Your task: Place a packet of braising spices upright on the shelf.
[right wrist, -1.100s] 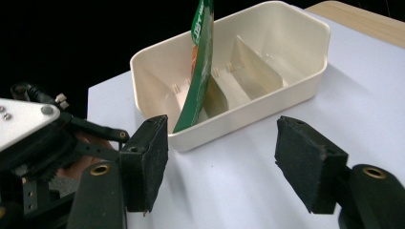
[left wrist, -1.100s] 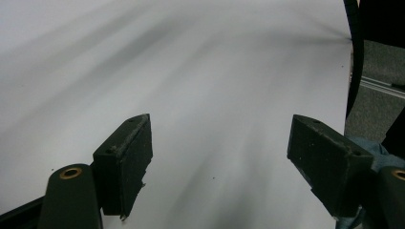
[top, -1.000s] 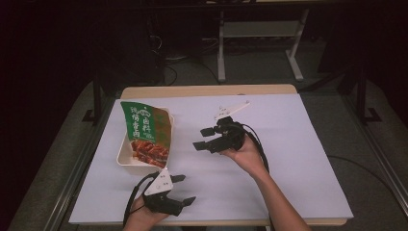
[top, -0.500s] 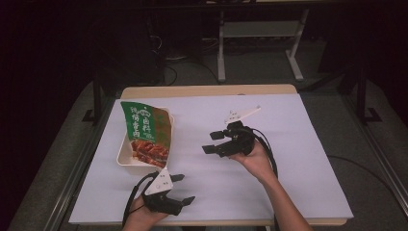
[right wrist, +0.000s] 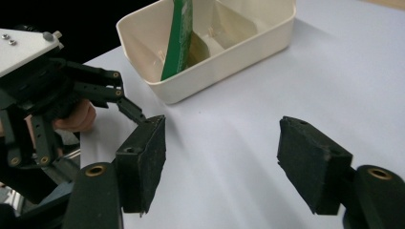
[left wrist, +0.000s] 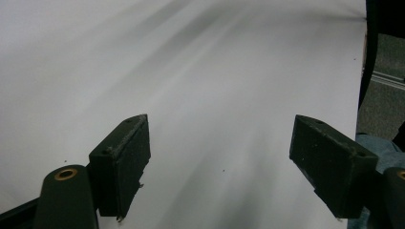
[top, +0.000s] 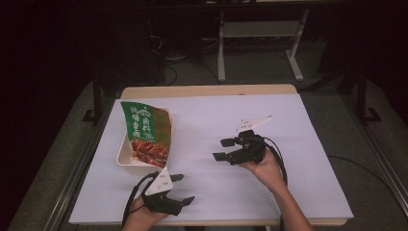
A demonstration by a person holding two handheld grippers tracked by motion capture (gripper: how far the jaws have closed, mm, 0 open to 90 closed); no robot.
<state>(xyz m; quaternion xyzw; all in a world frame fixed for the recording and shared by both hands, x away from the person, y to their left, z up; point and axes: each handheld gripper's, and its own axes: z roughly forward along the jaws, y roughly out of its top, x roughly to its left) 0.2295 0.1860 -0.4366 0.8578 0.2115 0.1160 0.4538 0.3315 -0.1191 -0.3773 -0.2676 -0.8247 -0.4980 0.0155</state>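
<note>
High view: you are holding the left gripper (top: 180, 188) and right gripper (top: 223, 149) spread wide, both empty; the green packet (top: 146, 134) is already lying in the tray (top: 123, 156), far left. Left gripper view: jaws are gaping over bare table (left wrist: 200, 71). Right gripper view: jaws are gaping toward the tray; seemingly nothing left.

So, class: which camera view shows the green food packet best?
The high view: the green food packet shows its whole printed face, lying in the cream tray. The right gripper view catches it edge-on. The left gripper view faces bare white table.
</note>
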